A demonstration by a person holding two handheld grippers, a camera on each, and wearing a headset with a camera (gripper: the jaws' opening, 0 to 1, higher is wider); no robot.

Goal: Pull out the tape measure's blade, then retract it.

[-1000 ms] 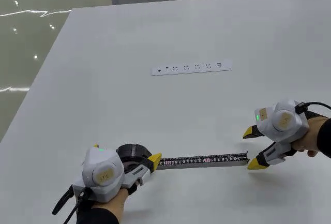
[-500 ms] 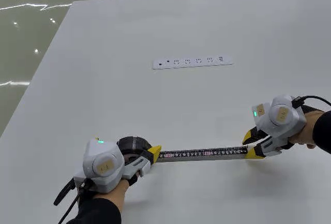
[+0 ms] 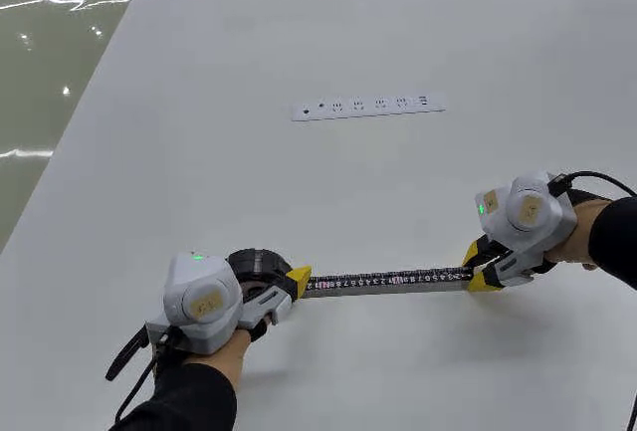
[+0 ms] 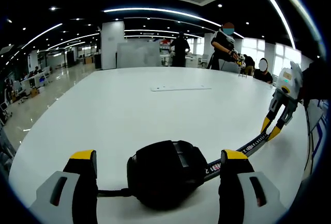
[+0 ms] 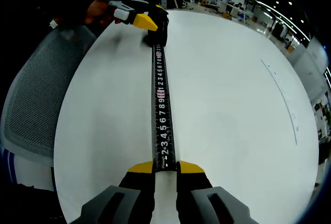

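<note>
R gripper (image 5: 165, 168) is clamped on the blade (image 5: 161, 94) tip, jaws nearly together. Blade lies flat, pulled out. Black numerals 2–9 read clearly, then a red 10, more beyond. Its far end enters the black tape measure case (image 4: 165, 172). L gripper (image 4: 160, 157) flanks the case w/ gaps each side; can't tell if it grips. All sit on the white table (image 3: 299, 182), on the person's side of the power strip (image 3: 366, 107): case off its left end, R gripper off its right.
</note>
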